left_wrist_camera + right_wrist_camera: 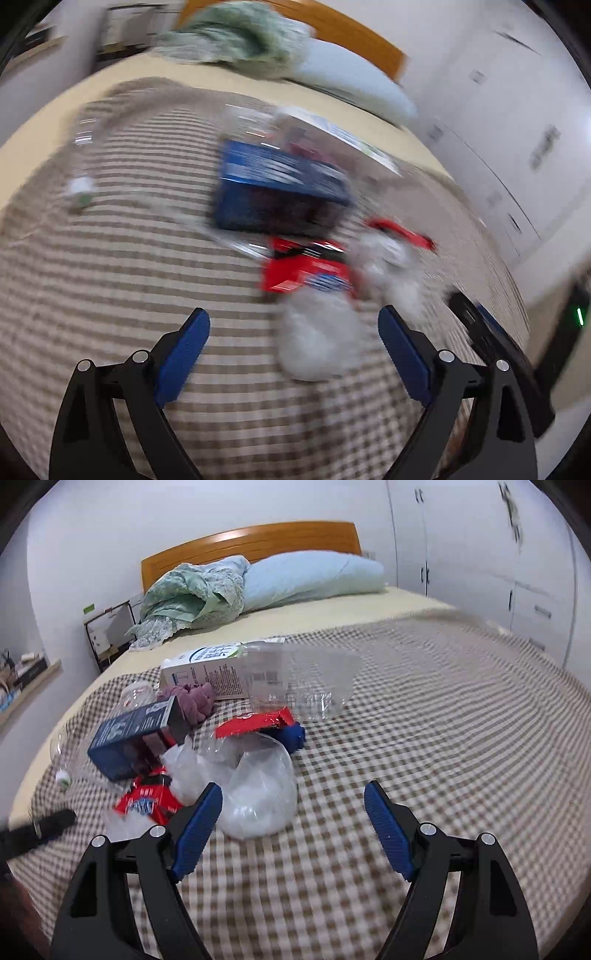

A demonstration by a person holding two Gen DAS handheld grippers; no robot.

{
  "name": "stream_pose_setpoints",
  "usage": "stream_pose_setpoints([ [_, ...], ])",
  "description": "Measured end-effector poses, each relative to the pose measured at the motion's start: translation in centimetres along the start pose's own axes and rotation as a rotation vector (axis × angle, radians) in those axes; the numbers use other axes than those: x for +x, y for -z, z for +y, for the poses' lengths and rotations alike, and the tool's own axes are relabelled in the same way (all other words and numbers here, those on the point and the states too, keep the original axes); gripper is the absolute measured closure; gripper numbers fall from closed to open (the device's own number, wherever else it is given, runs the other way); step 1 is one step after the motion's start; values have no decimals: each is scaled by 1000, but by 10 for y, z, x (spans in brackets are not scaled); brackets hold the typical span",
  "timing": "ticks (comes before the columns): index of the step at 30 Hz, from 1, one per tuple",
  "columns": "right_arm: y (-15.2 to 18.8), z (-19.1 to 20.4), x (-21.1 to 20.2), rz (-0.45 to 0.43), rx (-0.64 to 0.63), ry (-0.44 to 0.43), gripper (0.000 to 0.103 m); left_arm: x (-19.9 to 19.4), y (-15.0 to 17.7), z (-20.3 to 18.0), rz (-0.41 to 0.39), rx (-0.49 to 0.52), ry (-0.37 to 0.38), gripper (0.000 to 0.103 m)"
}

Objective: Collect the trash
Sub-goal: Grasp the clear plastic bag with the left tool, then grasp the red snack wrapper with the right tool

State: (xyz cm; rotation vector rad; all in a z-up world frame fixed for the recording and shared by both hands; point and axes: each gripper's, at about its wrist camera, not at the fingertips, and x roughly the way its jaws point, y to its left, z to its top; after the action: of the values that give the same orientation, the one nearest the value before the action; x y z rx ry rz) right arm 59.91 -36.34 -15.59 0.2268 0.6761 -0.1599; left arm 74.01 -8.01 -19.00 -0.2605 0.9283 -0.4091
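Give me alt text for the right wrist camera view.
The open right gripper hovers over a checkered blanket on a bed, facing a trash pile: clear plastic bag, dark blue box, red wrappers and white carton.

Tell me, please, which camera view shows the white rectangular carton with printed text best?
The right wrist view: the white rectangular carton lies sharp behind the clutter, its print visible. The left wrist view is motion-blurred and shows only a pale smeared edge beyond the dark blue cardboard box.

Checked woven cloth blanket (424,720) covers the bed; crinkled translucent plastic bag (258,786), glossy red foil wrapper (147,805), matt blue cardboard box (129,738); far behind, a polished wooden headboard (258,539).
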Motion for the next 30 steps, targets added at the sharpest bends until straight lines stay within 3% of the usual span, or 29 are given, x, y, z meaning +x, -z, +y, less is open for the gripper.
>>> stream_pose_setpoints([
  [2, -1, -6, 5, 16, 4, -9, 27, 16, 3, -20, -3, 101, -1, 13],
  [4, -1, -11, 8, 18, -2, 5, 27, 35, 7, -37, 0, 203, -82, 13],
  [7, -3, -24, 12, 23, 30, 4, 27, 59, 8, -39, 68, 218, -158, 20],
  [9, -7, -28, 14, 23, 51, -10, 27, 64, 8, -30, 98, 162, -135, 64],
  [11, -10, -30, 15, 30, 56, -28, 27, 52, 4, -23, 102, 142, -105, 77],
  [16, -15, -6, 14, 8, -11, -99, 27, -9, -26, 5, -95, -26, -39, 80],
  [19, -15, 27, 9, -21, -117, -171, 27, -27, -36, 24, -199, -96, -121, 80],
  [20, -13, 41, 10, -21, -160, -191, 28, -27, -39, 29, -206, -115, -118, 80],
  [24, -10, 70, 31, 50, -212, -224, 56, -23, -44, 44, -203, -160, -120, 80],
  [26, -12, 74, 41, 82, -192, -229, 57, -22, -44, 47, -206, -149, -138, 80],
  [30, -23, 64, 34, 32, -141, -244, 57, -27, -43, 53, -206, -158, -127, 80],
])
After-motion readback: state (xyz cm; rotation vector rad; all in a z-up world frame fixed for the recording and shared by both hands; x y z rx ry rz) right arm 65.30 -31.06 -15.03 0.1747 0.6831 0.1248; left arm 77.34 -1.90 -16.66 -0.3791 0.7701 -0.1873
